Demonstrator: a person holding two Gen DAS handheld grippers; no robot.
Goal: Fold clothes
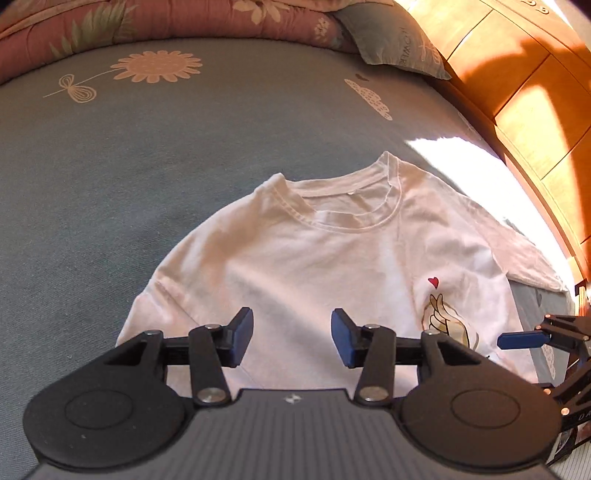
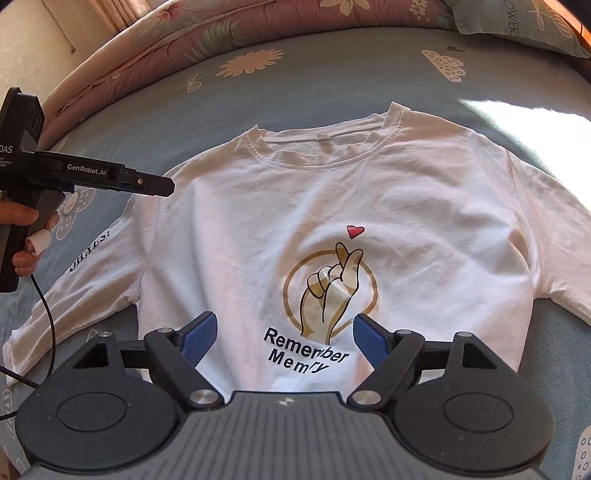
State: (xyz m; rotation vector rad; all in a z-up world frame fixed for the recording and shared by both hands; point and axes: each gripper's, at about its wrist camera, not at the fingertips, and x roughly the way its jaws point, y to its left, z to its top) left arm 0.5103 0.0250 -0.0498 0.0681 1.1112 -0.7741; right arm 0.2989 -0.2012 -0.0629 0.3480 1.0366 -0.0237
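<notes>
The white long-sleeved T-shirt (image 2: 332, 206) lies face-up and unfolded on the blue flowered bedsheet (image 1: 92, 177); its hem is hidden behind both grippers. Above it, the left gripper (image 1: 291, 336) and right gripper (image 2: 284, 339) hover spread, gripping nothing. Beyond its collar lie a pink quilt (image 2: 155, 40) and a pillow (image 1: 391, 33).

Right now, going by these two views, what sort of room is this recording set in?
Most likely a bedroom: the white T-shirt lies spread face up on a bed with a blue flower-print sheet, a pink floral quilt is bunched along its far edge beside a pillow, and wooden panelling runs alongside.
</notes>
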